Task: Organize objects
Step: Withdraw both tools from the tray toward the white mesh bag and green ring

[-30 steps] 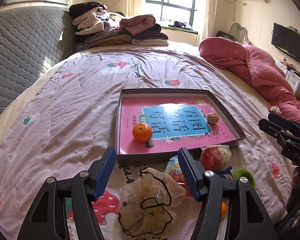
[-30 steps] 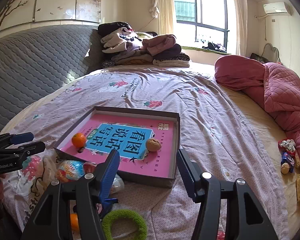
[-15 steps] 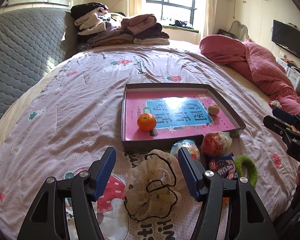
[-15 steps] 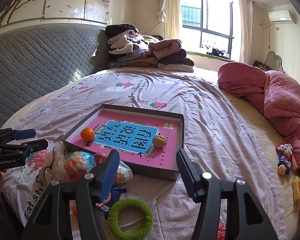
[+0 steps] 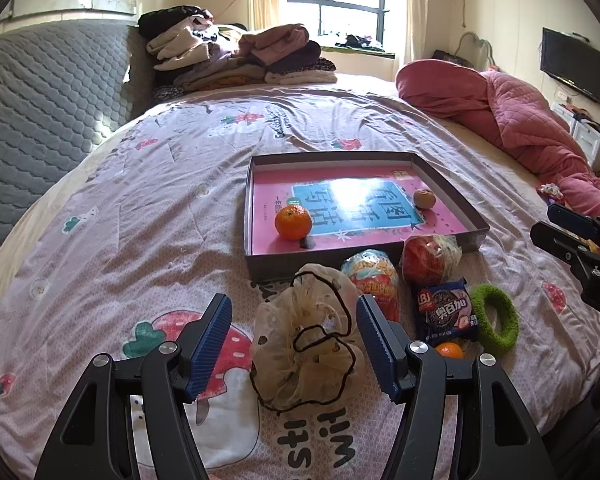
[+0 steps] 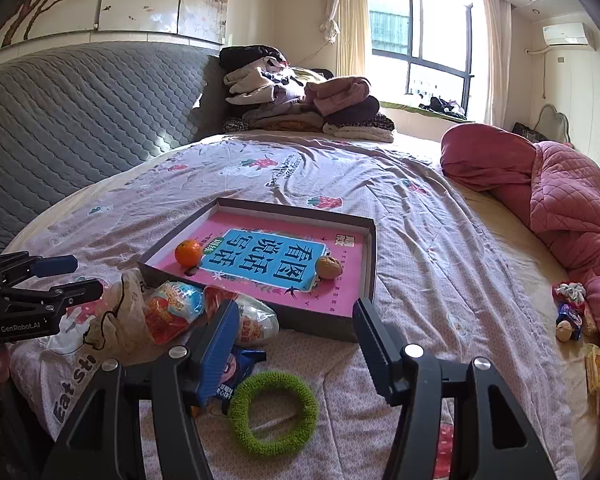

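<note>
Left gripper (image 5: 294,344) spread around scrunchie (image 5: 306,340) near bed's (image 5: 140,216) front edge; right gripper (image 6: 294,344) spread, empty. Risk: soft fabric slipping on closure.

bed (image 5: 148,216), pink printed sheet | on it: tray (image 5: 256,200), scrunchie (image 5: 306,340), snack packets (image 5: 446,312), green ring (image 6: 274,412), clothes pile (image 5: 240,56)

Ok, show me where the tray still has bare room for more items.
Free: tray floor between orange and walnut, plus its far strip. Crowded: bedspread at its near wall, with scrunchie, snack packs, green ring.
</note>
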{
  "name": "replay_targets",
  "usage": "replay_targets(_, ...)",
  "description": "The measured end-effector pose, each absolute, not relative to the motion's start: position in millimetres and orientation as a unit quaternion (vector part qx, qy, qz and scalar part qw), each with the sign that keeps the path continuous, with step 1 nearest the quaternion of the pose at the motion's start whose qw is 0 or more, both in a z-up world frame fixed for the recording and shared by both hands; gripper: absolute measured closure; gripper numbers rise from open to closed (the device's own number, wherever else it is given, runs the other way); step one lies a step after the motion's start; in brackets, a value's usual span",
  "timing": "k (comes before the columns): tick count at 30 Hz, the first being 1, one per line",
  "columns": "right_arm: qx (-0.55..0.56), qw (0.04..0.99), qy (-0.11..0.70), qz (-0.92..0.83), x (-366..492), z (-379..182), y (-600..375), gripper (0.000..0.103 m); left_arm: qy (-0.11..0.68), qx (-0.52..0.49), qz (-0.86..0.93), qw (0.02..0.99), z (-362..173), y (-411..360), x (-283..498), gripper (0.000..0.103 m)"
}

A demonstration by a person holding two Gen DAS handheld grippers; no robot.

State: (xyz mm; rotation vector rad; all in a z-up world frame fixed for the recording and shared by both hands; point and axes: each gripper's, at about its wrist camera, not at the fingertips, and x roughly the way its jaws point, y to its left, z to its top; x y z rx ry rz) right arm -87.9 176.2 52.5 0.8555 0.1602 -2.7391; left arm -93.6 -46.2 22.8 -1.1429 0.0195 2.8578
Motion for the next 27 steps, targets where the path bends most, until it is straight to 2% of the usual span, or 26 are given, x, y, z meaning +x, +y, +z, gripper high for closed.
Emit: replay_targets(27, 0.374, 0.113, 0.064, -0.918, -79, 1, 184, 0.044, 0.029, -0.399, 0.916, 0.042, -3, -36, -82, 0.037)
